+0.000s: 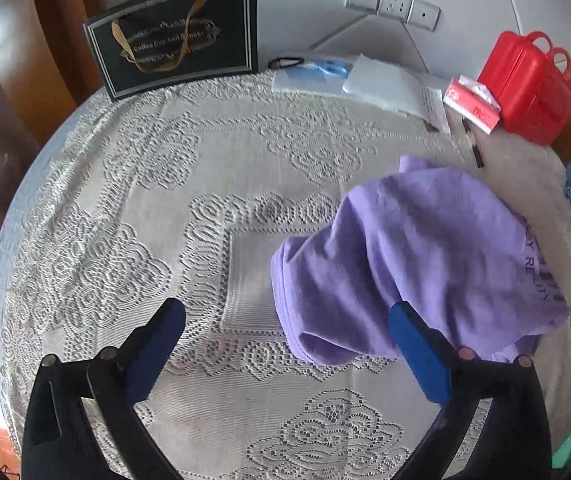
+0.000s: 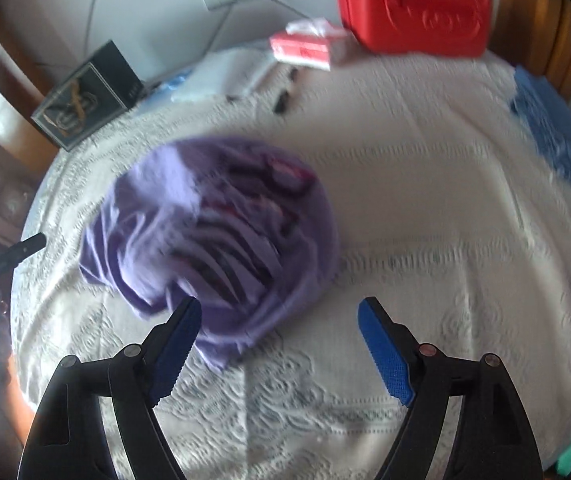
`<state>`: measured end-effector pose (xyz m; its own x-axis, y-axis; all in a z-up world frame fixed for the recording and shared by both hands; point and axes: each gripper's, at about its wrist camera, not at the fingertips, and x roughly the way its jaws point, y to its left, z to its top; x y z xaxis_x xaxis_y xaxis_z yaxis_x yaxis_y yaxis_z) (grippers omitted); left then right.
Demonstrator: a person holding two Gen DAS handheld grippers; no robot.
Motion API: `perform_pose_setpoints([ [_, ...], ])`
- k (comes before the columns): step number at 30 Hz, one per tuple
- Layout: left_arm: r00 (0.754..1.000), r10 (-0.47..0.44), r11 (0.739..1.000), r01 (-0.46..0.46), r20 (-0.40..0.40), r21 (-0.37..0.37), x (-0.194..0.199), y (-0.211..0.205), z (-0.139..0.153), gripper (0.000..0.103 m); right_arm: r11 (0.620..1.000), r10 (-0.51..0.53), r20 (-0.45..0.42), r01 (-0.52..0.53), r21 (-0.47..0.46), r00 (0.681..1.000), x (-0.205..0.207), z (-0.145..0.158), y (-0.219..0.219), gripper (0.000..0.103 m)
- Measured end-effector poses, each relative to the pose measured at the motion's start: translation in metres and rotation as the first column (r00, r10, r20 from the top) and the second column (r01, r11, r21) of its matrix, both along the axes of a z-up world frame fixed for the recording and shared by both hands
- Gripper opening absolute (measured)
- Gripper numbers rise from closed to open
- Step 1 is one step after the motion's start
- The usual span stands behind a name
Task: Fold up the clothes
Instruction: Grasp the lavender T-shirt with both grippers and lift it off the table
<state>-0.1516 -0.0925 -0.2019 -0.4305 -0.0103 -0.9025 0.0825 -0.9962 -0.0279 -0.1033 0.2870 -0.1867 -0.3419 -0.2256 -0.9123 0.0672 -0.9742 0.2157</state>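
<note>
shirt [image 1: 417,264] – crumpled purple heap on the lace-covered desk [image 1: 165,200] | left claw [image 1: 285,320] spread wide, empty; heap lies ahead-right, by its right finger | right claw [image 2: 279,312] spread, empty; heap ahead-left – its left fingertip at the near hem

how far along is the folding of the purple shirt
Barely begun. Done: the purple shirt is on the lace tablecloth, but it lies in a crumpled heap with no flat panel or crease showing. In hand: nothing; the left gripper and right gripper are both open above the cloth, gripping no fabric. Left: spreading it flat and every fold.
</note>
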Motion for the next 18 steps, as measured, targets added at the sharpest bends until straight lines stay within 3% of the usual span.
perform_pose_setpoints([
  [6,0.998,-0.039,0.999,0.04,0.043,-0.014,-0.012,0.025,-0.042,0.1,1.0,0.0,0.095,0.003,-0.028,0.995,0.007,-0.039,-0.011,0.081],
  [10,0.99,-0.106,0.994,0.107,0.096,-0.008,-0.019,0.047,-0.057,0.046,0.997,0.064,0.113,-0.059,-0.042,0.992,0.004,-0.058,-0.044,0.082],
  [12,0.992,-0.087,0.996,0.088,0.092,-0.009,-0.021,0.047,-0.056,0.028,0.993,0.111,0.119,-0.108,-0.038,0.987,-0.001,-0.069,-0.063,0.081],
  [13,0.993,-0.076,0.997,0.077,0.09,-0.007,-0.023,0.045,-0.055,0.018,0.99,0.139,0.121,-0.137,-0.027,0.983,-0.003,-0.074,-0.074,0.068],
  [14,0.994,-0.063,0.998,0.063,0.086,0.0,-0.026,0.041,-0.051,0.015,0.986,0.165,0.116,-0.166,0.003,0.979,-0.006,-0.076,-0.083,0.038],
  [15,0.996,-0.051,0.999,0.052,0.07,-0.008,-0.029,0.036,-0.043,0.012,0.981,0.185,0.107,-0.19,0.044,0.977,-0.008,-0.076,-0.09,0.026],
  [16,0.998,-0.04,0.999,0.041,0.045,-0.031,-0.033,0.03,-0.032,0.01,0.977,0.195,0.089,-0.202,0.072,0.977,-0.013,-0.071,-0.093,0.014],
  [18,1.0,-0.016,0.998,0.015,-0.024,-0.062,-0.041,0.014,-0.001,0.01,0.975,0.195,0.019,-0.196,0.104,0.981,-0.027,-0.048,-0.089,0.011],
])
